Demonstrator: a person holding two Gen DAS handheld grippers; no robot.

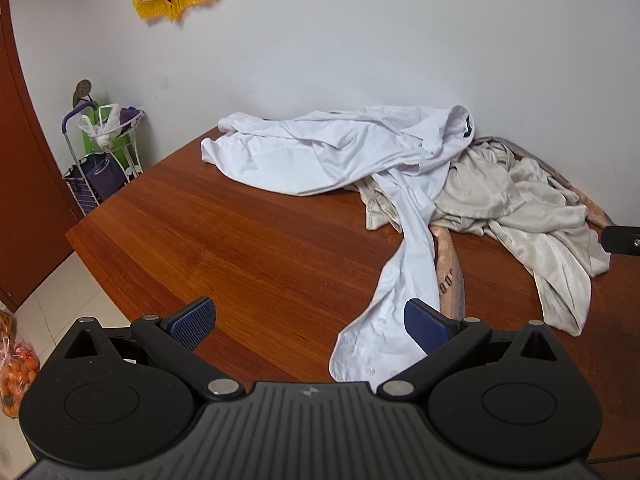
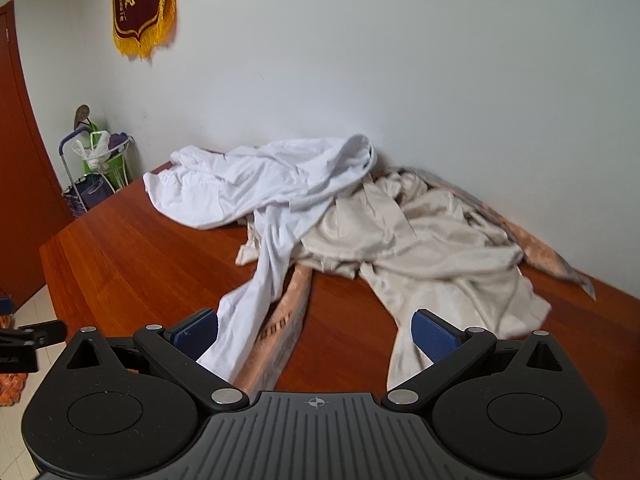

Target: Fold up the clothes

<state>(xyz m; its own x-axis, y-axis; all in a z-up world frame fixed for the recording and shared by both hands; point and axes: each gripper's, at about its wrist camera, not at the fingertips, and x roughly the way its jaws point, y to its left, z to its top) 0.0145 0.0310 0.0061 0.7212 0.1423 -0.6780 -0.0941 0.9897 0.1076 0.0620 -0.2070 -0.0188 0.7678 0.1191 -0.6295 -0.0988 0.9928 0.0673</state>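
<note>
Both grippers are held spread wide over the wooden worktop [image 1: 240,232], nothing pinched. Left gripper [image 1: 310,326] is seen above bare wood, its right pad just beside the trailing sleeve of the white shirt [image 1: 320,152]. Right gripper [image 2: 316,334] is seen over the shirt's sleeve end and a peach patterned cloth [image 2: 284,332]. Clothes are piled at the worktop's far side against the wall: white shirt on top left, beige garment [image 2: 420,240] right, partly under it. A fringed red pennant [image 2: 140,4] is hung on the wall; a shopping trolley [image 1: 96,160] is parked in the corner
</note>
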